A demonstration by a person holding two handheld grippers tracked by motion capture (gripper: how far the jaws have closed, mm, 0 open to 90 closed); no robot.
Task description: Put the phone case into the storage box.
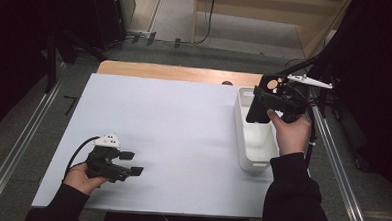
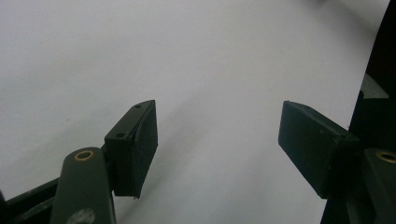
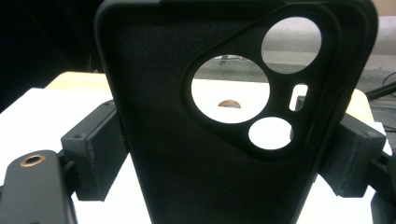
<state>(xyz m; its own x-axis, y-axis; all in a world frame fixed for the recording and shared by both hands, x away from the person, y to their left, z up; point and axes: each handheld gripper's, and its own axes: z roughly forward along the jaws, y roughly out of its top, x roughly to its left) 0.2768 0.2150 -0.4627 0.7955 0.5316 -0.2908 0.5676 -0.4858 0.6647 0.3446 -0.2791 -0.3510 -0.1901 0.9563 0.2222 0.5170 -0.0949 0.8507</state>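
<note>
So the right tongs (image 3: 224, 154) have a black phone case (image 3: 224, 116) clamped by its two long edges, one pad pressed on each side. The right gripper view is the one that really shows the grip: you're looking into the hollow inside of the case, standing upright, with the camera cutout near the top, two big round holes, a smaller round one and a little slot. Through the holes you can make out the white worktop (image 3: 28, 112) and its wooden far edge.

The high view gives you what that close-up can't: where all this sits. The right tongs (image 1: 265, 101) are up off the surface above the far end of a white bin (image 1: 255, 148), which stands along the right side of the worktop (image 1: 173, 129). From up there the phone case (image 1: 271, 86) is just a dark shape with round holes, and you can't tell how the pads sit on it. A hand in a dark sleeve comes up from the bottom right to carry the gripper.

The left tongs (image 2: 217, 140) are standing well apart with nothing between the pads, just plain white surface behind them in the left gripper view. The high view puts those left tongs (image 1: 131, 163) low at the near left corner of the worktop, pointing right, far from the bin and the case.
</note>
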